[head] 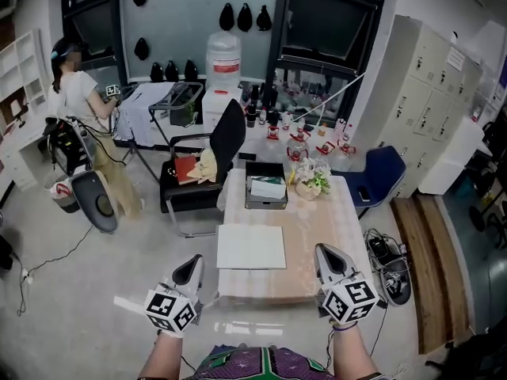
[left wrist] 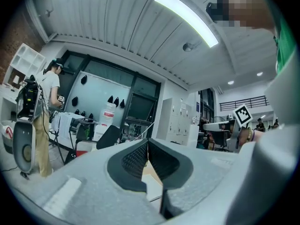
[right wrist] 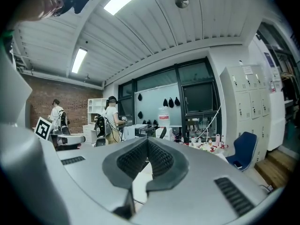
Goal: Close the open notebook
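Observation:
A white notebook [head: 251, 246] lies flat on the wooden table [head: 317, 236], near its front edge, showing one plain white face. My left gripper [head: 190, 264] hovers off the table's front left corner, left of the notebook, with its jaws shut and nothing between them. My right gripper [head: 328, 254] is over the table's front right part, to the right of the notebook, also shut and empty. In the left gripper view the pads of the left gripper [left wrist: 148, 146] meet, with a sliver of table and white notebook [left wrist: 152, 191] below. The right gripper view shows the right gripper [right wrist: 147, 147] closed too.
A grey tray [head: 266, 189] with a book and a small flower pot [head: 311, 182] stand at the table's far end. A black chair [head: 212, 155] is at its far left, a blue chair [head: 381, 176] at right. Shoes [head: 389, 264] lie on the floor. A person [head: 81, 95] stands far left.

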